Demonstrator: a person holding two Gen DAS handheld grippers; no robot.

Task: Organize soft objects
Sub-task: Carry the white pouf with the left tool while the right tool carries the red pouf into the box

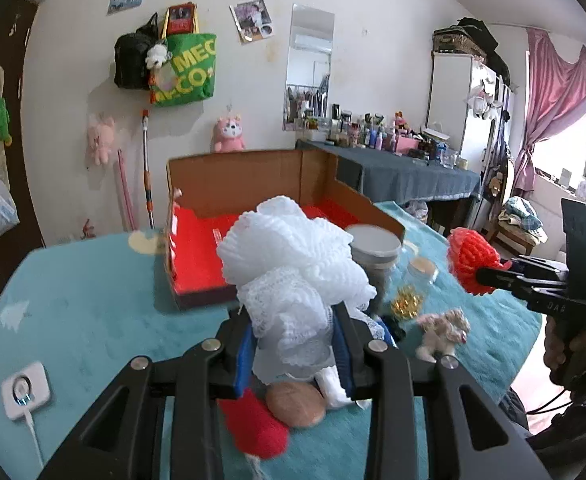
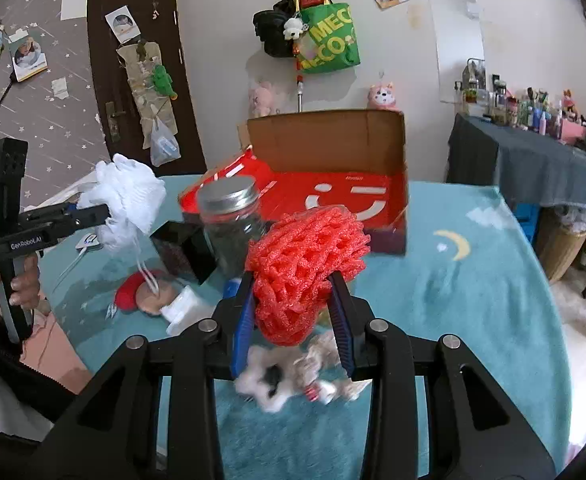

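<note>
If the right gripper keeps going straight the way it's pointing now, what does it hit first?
Probably the glass jar, just beyond the red foam net that the right gripper holds. The open cardboard box stands behind the jar. Depth is hard to judge through the fisheye.

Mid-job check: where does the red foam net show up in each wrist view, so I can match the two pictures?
Left wrist: red net at the right edge, pinched in the right gripper, above the table.
Right wrist: red net centre frame, between that gripper's blue pads, in front of the jar.
Shared landmark: the open cardboard box with the red floor, behind the net in both.
</note>
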